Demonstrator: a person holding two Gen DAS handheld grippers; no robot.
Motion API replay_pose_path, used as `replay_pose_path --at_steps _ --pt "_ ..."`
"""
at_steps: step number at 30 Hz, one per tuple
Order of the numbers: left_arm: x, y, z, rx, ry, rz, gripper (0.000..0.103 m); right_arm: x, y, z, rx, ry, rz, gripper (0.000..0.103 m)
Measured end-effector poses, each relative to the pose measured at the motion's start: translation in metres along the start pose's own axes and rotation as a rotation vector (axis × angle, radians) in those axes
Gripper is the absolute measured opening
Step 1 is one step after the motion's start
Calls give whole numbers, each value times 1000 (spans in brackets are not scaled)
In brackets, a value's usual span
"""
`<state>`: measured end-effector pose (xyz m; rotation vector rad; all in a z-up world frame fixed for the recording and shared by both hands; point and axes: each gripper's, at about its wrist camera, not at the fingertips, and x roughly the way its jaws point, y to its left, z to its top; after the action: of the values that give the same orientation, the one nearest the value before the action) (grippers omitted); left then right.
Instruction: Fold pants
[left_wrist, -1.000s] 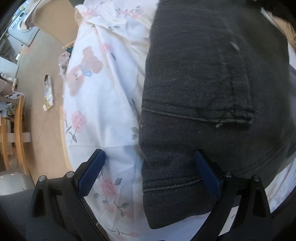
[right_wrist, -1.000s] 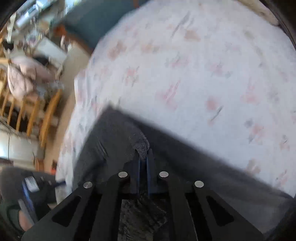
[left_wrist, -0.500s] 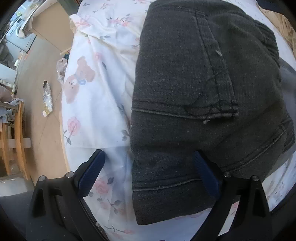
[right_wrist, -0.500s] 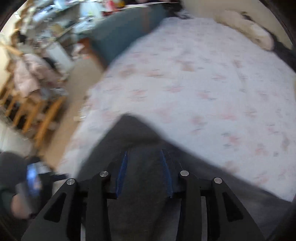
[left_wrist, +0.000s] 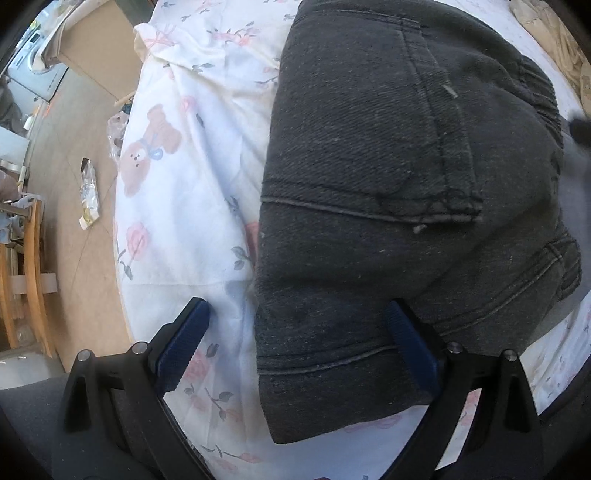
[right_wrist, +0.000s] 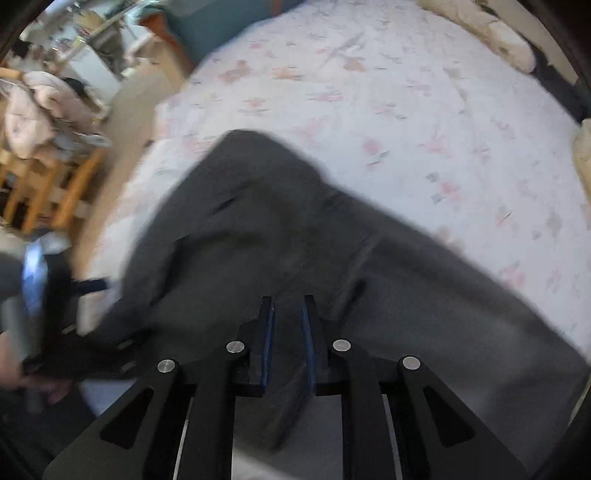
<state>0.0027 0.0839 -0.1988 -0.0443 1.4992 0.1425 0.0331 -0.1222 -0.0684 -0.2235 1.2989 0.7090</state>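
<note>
Dark grey denim pants (left_wrist: 388, 192) lie on a bed with a white floral sheet (left_wrist: 177, 206). In the left wrist view their seat with a back pocket and the elastic waistband faces up. My left gripper (left_wrist: 295, 325) is open wide and empty, hovering over the pants' near left edge. In the right wrist view, which is blurred, the pants (right_wrist: 295, 240) stretch across the sheet (right_wrist: 406, 110) toward the lower right. My right gripper (right_wrist: 288, 314) hovers above them with a narrow gap between its blue pads and nothing in it.
The bed's left edge drops to a tan floor (left_wrist: 62, 155) with a wrapper (left_wrist: 88, 192) on it. A wooden chair (left_wrist: 26, 266) stands at the left. More wooden furniture with piled laundry (right_wrist: 40, 122) is beside the bed. A beige blanket (right_wrist: 491, 33) lies at the far corner.
My right gripper, shut on a fold of the pants a second ago, let go, opened and narrowed again, rising. The left gripper stayed open and shifted slightly over the pants.
</note>
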Motion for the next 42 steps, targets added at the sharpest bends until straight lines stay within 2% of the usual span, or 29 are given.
replay_pose_path --at_steps 1,2,4,5,7,9,14,17,19,21,24,25,26,28,32,34,38,42 --pt "-1 -2 -1 4 -2 0 95 5 3 -8 4 8 19 17" --pt "-2 -3 -1 10 -5 2 95 18 7 -20 19 53 30 17" --pt "-4 -6 -2 19 -11 7 95 54 7 -36 44 123 -25 13" --pt "-5 -10 -3 28 -15 10 95 71 3 -43 61 129 -55 12" --pt "-9 -14 -3 50 -36 47 95 84 -5 -50 118 75 -54 12" --pt "-21 -18 -5 40 -64 38 95 77 -8 -50 195 54 -46 12" --pt "-54 -27 -4 46 -192 1 95 34 7 -66 181 38 -24 16" --pt "-69 -30 -3 7 -241 -53 95 54 -2 -91 221 98 -128 14" --pt "-76 -33 -1 -13 -249 -102 95 60 -6 -101 250 71 -120 14" --pt "-87 -39 4 -16 -277 -133 95 47 -9 -101 301 60 -106 15" --pt "-96 -51 17 -17 -330 -158 95 1 -23 -117 437 -72 -45 21" --pt "-98 -61 23 -15 -354 -161 95 -14 -30 -128 498 -119 -9 32" --pt "-98 -70 28 -11 -360 -163 95 -29 -41 -147 600 -174 35 62" --pt "-91 -87 37 -5 -356 -165 95 -40 -55 -179 774 -243 72 93" --pt "-58 -125 48 70 -320 -156 94 -31 -91 -266 1238 -387 198 93" --pt "-41 -128 51 66 -294 -153 93 -18 -110 -285 1401 -442 218 93" --pt "-32 -124 54 44 -270 -189 94 -20 -150 -299 1478 -537 100 92" --pt "-28 -118 55 27 -251 -212 94 -42 -212 -320 1592 -721 -36 89"
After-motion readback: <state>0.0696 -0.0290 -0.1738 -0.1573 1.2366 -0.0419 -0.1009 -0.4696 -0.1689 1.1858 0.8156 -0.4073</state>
